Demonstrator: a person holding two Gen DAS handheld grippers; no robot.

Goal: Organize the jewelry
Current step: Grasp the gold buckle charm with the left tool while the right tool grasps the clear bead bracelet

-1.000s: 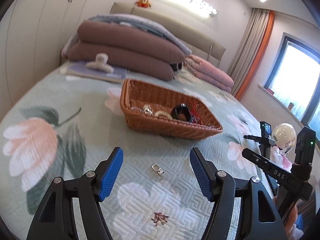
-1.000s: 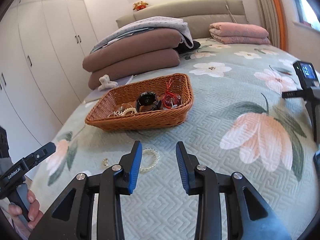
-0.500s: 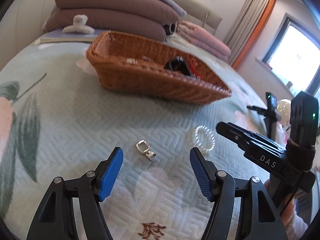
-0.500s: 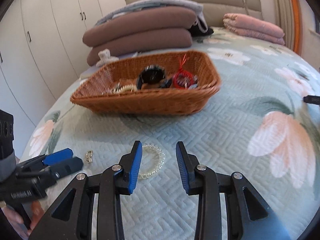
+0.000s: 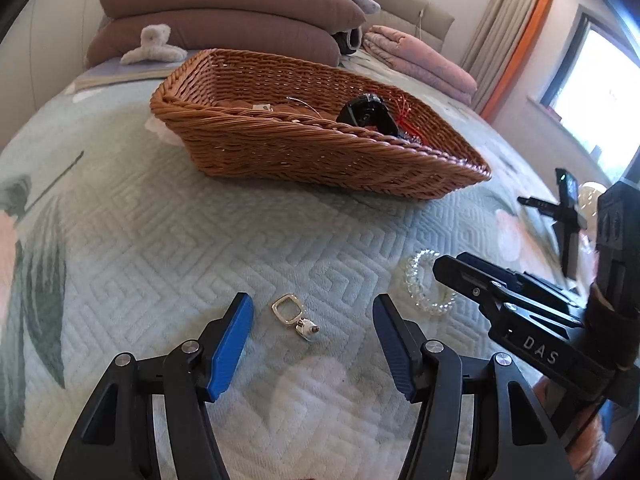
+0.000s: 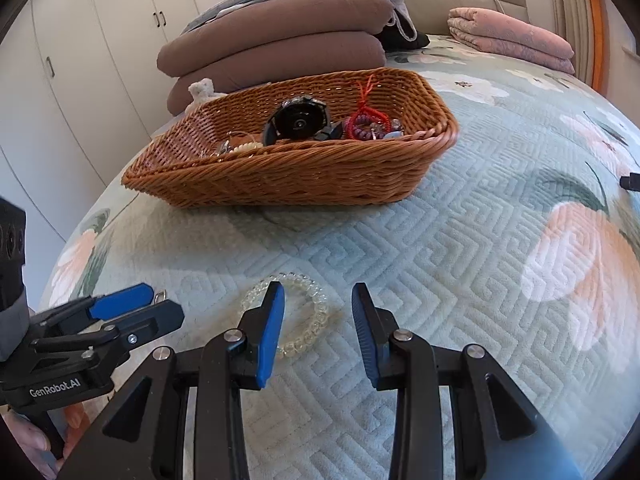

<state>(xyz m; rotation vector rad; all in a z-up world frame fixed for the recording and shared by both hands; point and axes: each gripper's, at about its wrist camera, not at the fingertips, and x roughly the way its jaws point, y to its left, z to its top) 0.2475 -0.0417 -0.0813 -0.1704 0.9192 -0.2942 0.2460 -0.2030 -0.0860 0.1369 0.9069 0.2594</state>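
While both tools gape, a squarish metal charm (image 5: 294, 315) lies on quilted bedspread (image 5: 168, 248).

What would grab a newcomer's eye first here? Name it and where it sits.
The brown wicker basket in the middle of the floral bedspread, with a black watch and red cord bracelet inside. In front of it, the open left tongs frame a small gold clasp, and the open right tongs straddle a clear bead bracelet.

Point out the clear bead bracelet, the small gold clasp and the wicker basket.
clear bead bracelet (image 6: 316, 300), right wrist view, on the beads of its right arc.
small gold clasp (image 5: 287, 309), left wrist view, on its square loop.
wicker basket (image 6: 304, 178), right wrist view, on its near woven wall.
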